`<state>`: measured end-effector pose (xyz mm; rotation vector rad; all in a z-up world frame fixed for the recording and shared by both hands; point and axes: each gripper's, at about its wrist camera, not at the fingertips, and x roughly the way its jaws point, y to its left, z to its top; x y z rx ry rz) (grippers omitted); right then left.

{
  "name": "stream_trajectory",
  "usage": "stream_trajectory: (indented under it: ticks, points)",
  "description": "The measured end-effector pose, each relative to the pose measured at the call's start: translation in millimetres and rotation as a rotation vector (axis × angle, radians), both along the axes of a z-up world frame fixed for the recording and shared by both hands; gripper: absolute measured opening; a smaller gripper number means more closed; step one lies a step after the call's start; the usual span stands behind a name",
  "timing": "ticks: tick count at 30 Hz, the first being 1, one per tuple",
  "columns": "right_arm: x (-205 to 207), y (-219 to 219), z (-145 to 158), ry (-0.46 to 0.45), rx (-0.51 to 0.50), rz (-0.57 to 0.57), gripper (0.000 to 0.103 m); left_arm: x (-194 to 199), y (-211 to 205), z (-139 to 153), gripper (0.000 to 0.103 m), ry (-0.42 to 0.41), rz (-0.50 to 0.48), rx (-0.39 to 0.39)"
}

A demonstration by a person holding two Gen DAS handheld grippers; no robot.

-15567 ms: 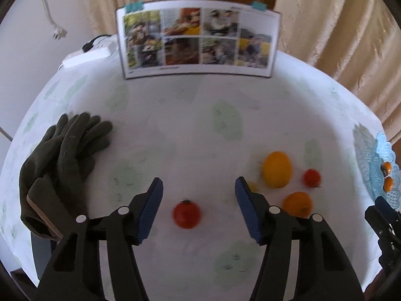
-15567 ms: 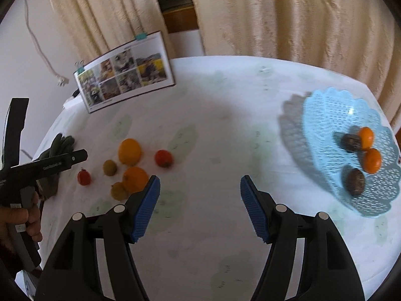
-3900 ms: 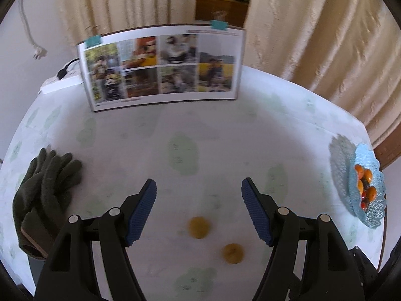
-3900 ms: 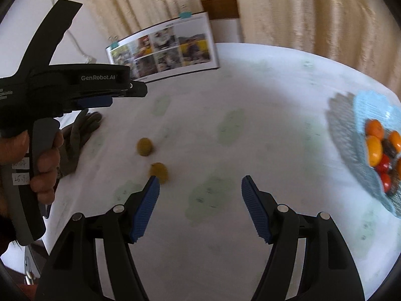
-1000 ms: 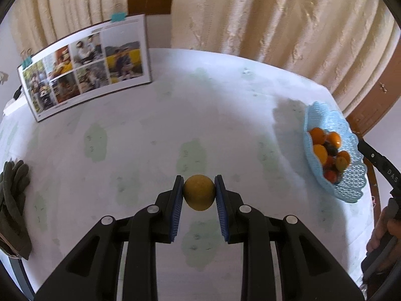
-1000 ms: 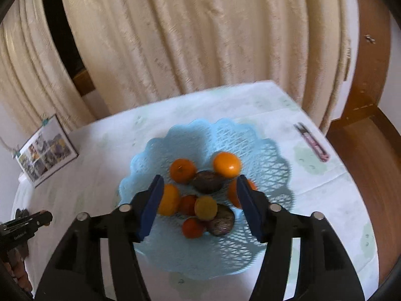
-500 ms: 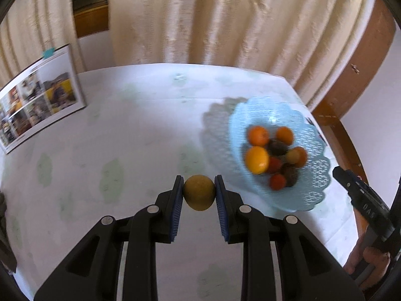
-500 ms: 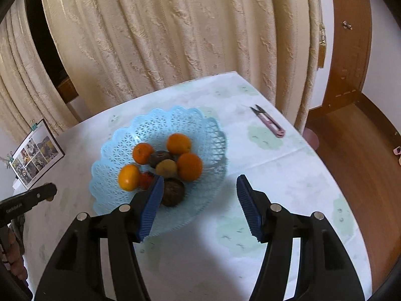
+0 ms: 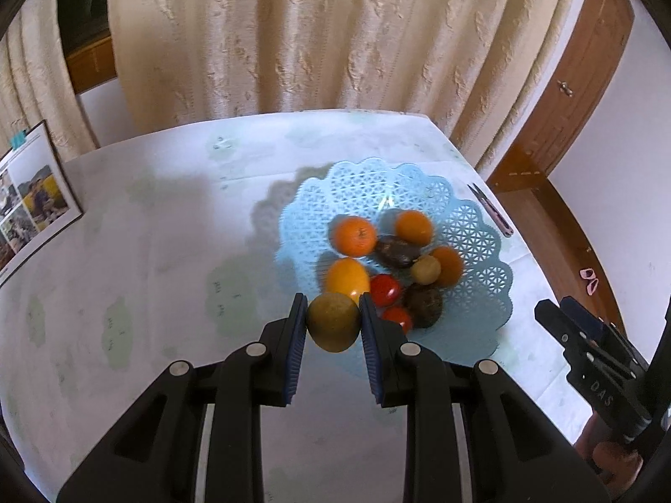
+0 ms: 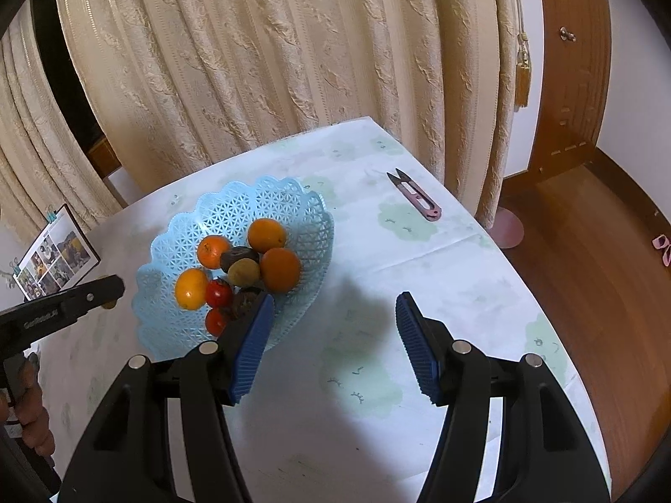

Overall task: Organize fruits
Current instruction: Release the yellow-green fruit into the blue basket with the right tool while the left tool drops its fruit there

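My left gripper (image 9: 332,322) is shut on a brownish-green kiwi (image 9: 333,322), carried just above the near left rim of the light blue lattice basket (image 9: 482,251). Inside the basket lie several fruits: oranges (image 9: 354,235), red tomatoes (image 9: 385,288), dark passion fruits (image 9: 423,305) and another kiwi (image 9: 425,270). In the right wrist view the same basket (image 10: 272,201) sits left of centre. My right gripper (image 10: 333,335) stands open over bare tablecloth to the basket's right, holding nothing. The left gripper's tip (image 10: 100,289) shows at the basket's left edge.
Small pink thread snips (image 10: 413,195) lie on the tablecloth right of the basket, near the table's far right edge. A photo board (image 9: 29,201) stands at the far left. Cream curtains hang behind the table. A wooden floor (image 10: 587,251) lies beyond the right edge.
My left gripper has carried the kiwi rightwards across the table up to the basket's rim. The right gripper has drawn back from above the basket to its right side.
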<state>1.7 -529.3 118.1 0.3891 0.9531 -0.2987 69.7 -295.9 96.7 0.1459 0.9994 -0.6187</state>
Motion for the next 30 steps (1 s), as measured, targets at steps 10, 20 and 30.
stream_trajectory:
  ticks: [10, 20, 30]
  points:
    - [-4.9, -8.6, -2.8, 0.007, 0.008, -0.011, 0.062, -1.4, -24.7, -3.9, 0.025, 0.002, -0.036, 0.011]
    - [-2.8, -11.9, -4.5, 0.006, 0.014, -0.013, 0.062, -0.8, -31.5, -4.1, 0.025, -0.001, -0.045, 0.022]
    - [1.9, -12.6, -4.9, 0.006, 0.016, -0.009, 0.062, 1.2, -33.4, -4.5, 0.025, -0.001, -0.046, 0.027]
